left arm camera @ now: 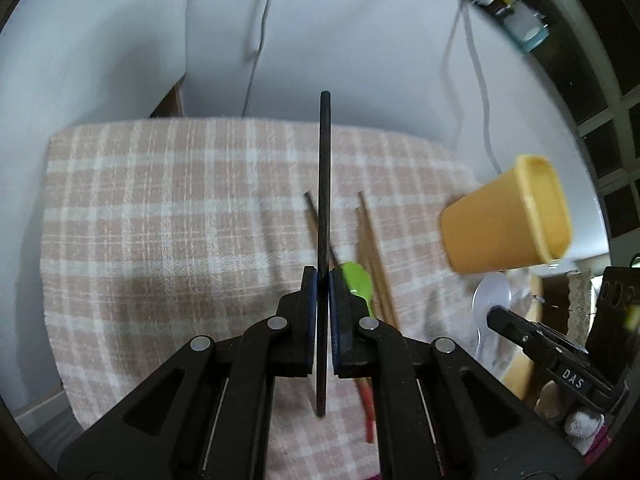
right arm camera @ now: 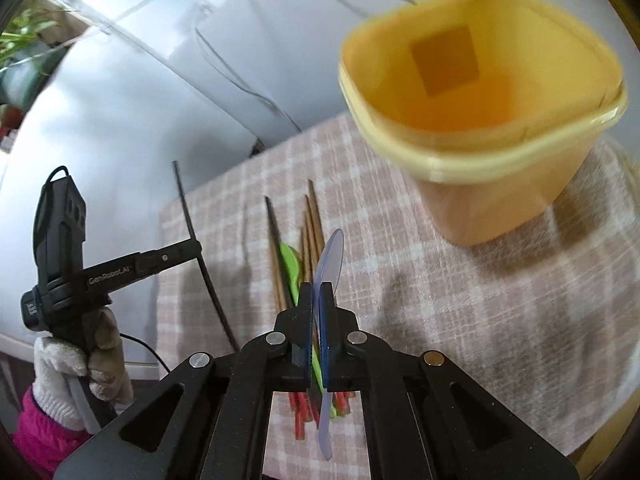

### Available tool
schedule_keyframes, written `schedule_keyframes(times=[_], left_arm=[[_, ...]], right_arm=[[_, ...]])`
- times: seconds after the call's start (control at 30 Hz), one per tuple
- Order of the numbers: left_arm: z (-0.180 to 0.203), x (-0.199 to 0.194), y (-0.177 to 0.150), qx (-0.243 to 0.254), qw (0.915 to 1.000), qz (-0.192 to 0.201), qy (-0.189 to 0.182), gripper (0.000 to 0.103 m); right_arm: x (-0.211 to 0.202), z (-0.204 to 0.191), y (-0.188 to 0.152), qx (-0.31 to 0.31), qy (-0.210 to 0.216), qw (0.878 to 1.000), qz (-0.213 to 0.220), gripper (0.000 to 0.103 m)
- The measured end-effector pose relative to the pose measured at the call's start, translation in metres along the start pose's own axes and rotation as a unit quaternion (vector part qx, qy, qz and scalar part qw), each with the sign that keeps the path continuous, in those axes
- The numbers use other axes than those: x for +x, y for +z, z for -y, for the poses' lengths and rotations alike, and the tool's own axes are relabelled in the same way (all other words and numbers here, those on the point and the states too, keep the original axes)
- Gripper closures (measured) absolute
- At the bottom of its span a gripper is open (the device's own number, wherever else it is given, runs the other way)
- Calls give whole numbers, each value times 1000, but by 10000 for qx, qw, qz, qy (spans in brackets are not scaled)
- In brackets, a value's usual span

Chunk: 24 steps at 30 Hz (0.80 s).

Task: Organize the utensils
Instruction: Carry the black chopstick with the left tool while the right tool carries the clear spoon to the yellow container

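Note:
My left gripper [left arm camera: 322,276] is shut on a black chopstick [left arm camera: 324,184] and holds it upright above the checked cloth; it also shows in the right wrist view [right arm camera: 196,246]. My right gripper [right arm camera: 319,290] is shut on a clear plastic spoon [right arm camera: 331,256], held above the cloth; the spoon shows in the left wrist view [left arm camera: 491,296]. A yellow square cup [right arm camera: 480,112] stands on the cloth to the far right, empty inside; it also shows in the left wrist view [left arm camera: 508,224]. On the cloth lie a green spoon [left arm camera: 358,280], wooden chopsticks [left arm camera: 374,248] with red ends, and another dark chopstick [right arm camera: 274,248].
The pink checked cloth [left arm camera: 180,220] covers a small table against a white wall [left arm camera: 320,40]. Cables [left arm camera: 256,40] hang down the wall behind. A gloved hand [right arm camera: 68,356] holds the left gripper's handle.

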<state>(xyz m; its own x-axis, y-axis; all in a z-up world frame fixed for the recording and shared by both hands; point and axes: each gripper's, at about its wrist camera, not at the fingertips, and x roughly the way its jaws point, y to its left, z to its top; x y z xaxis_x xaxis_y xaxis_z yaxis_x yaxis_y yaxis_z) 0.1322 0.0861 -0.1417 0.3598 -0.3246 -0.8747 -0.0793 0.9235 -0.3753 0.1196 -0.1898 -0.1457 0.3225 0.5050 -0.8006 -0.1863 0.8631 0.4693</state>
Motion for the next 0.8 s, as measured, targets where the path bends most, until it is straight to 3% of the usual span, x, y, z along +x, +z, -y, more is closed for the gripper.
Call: schedule_keyframes(times=[0.4,0.8], left_arm=[[67,-83,7,476,9949,851,-262,100],[151,-134,37,1120,9794,1439,-872,100]], right_arm=[[-84,1,26,-232,202,9965,783,101],[-144,22,72,-337,124,9847,1707,101]])
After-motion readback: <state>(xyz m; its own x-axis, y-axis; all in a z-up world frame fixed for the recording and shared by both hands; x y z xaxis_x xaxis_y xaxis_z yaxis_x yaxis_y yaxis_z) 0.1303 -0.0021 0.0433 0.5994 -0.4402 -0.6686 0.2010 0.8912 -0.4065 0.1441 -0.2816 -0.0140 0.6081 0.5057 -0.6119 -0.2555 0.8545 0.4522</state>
